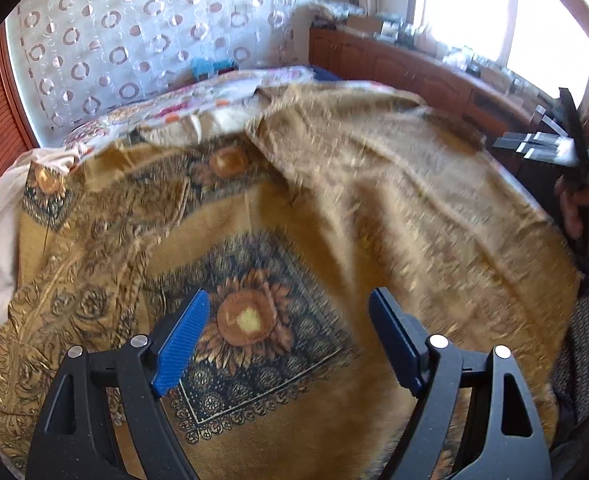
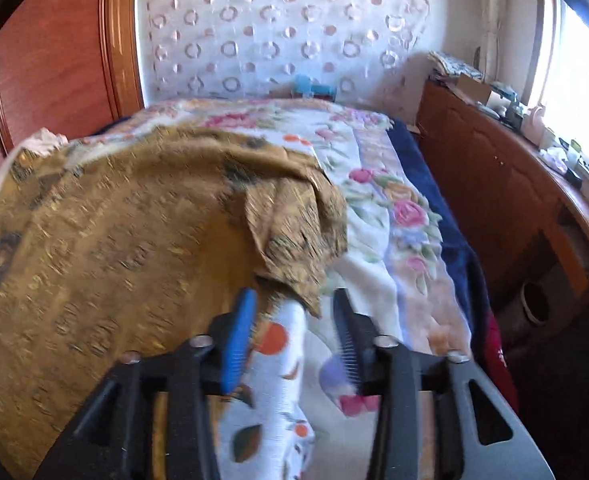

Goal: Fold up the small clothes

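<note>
Mustard-gold scarf [image 1: 294, 208], printed with dark sunflower medallions, lay spread over most of the bed [image 2: 378, 216]. Its right half was folded over onto itself, paler reverse side up. In the right wrist view one bunched corner of it [image 2: 294, 240] drooped at the near right, just beyond the tool tips.

Left tool [image 1: 288, 344] hovered over the near part of the cloth, above the large sunflower medallion; blue pads wide apart, nothing between them, no contact with the fabric seen.

Right tool [image 2: 292, 334] stood partly open, about half way. A ridge of white orange-print cloth [image 2: 282, 360] ran up between its pads beside the left one; the right pad was clear of it. Scarf corner hung just past the tips; touching or not, cannot tell. View blurred.

From the left wrist view the right tool also showed at the far right edge, held in a hand [image 1: 574, 216].

Under the scarf: floral bedspread [image 2: 406, 216] and a navy blanket [image 2: 454, 240] along the right side. Beyond: ring-patterned curtain [image 1: 142, 32], wooden cabinet [image 2: 494, 184] on the right below a bright window [image 1: 506, 24].
</note>
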